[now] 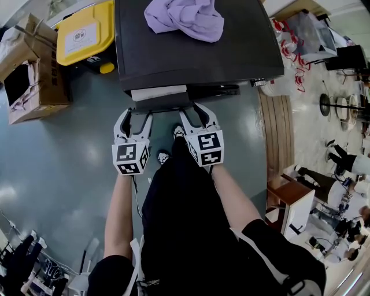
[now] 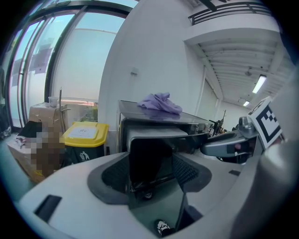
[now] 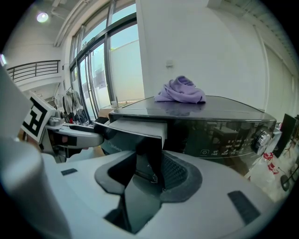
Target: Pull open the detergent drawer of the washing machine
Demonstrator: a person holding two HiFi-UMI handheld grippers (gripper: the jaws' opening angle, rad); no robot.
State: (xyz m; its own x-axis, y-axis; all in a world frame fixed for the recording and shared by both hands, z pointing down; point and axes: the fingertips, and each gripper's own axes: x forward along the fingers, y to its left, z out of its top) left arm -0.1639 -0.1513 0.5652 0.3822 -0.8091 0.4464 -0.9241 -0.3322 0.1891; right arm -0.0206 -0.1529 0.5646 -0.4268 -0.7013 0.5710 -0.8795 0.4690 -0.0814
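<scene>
The tongs of the left gripper (image 1: 136, 114) and the right gripper (image 1: 193, 111) are held spread, pinching nothing, at either end of the one detergent drawer (image 1: 159, 92), which is seen pulled out of the washing machine (image 1: 243, 46), on which one lilac cloth (image 1: 185, 17) is laid.

Head view's top edge is cutting off the washing machine (image 1: 196, 58) top and the purple cloth (image 1: 185, 20). The machine's front is hiding under its own top there. Inside of the detergent drawer (image 1: 159, 92) is not showing in any view. Left tool (image 1: 136, 114) and right tool (image 1: 195, 111) are each showing the drawer's dark front between the jaws, but whether the pads are pressing on it, can't tell. Control panel print (image 3: 233, 140) is coming out too small to read. Cardboard box (image 1: 29, 75) is getting clipped by the left edge.
</scene>
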